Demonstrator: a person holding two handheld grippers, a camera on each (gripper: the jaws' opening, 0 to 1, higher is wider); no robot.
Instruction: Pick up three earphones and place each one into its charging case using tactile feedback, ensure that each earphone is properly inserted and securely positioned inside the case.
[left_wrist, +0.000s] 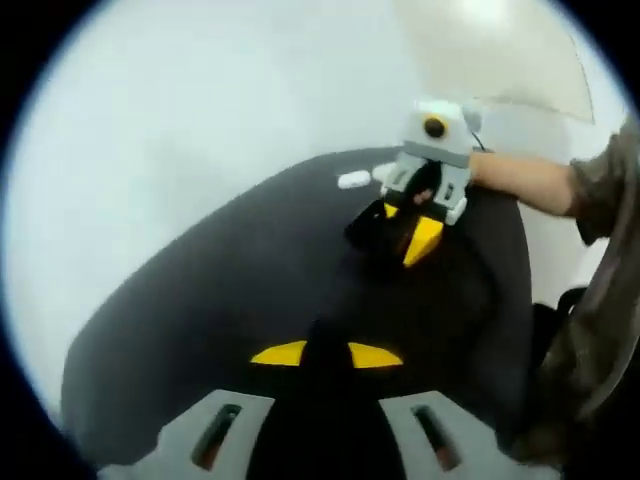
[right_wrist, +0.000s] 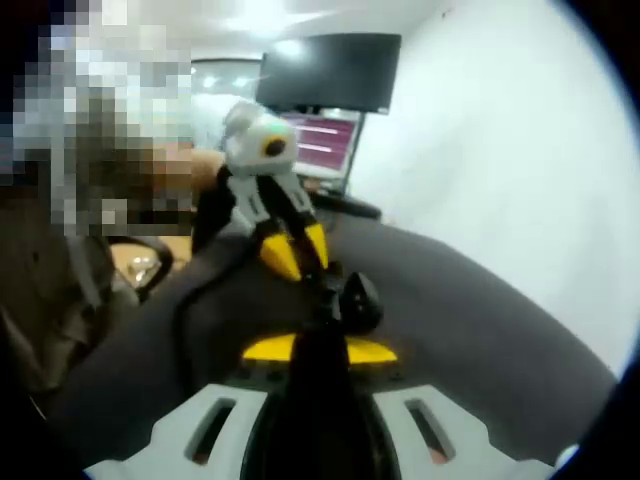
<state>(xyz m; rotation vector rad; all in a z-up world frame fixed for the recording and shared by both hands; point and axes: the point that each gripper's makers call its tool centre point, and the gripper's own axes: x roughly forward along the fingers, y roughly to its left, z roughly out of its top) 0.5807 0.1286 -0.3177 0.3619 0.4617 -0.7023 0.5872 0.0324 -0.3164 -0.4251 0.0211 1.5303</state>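
Note:
A black mat (left_wrist: 230, 290) covers the table. On it a white earphone (left_wrist: 353, 181) lies near the far edge. A black rounded charging case (right_wrist: 358, 300) sits just ahead of my right gripper (right_wrist: 320, 349), whose yellow-marked jaws stand together as one dark column, with nothing visible between them. In the left gripper view that case (left_wrist: 368, 236) lies under the right gripper (left_wrist: 405, 228). My left gripper (left_wrist: 326, 354) hangs low over bare mat, its jaws together too. Seen from the right gripper view, the left gripper (right_wrist: 303, 262) points down just behind the case.
A person's forearm (left_wrist: 530, 180) reaches in from the right, sleeve at the edge. Beyond the mat stand a dark monitor (right_wrist: 330, 75), a lit screen (right_wrist: 322, 140) and a white wall (right_wrist: 500, 180). The mat's rim (left_wrist: 110, 310) curves off to the left.

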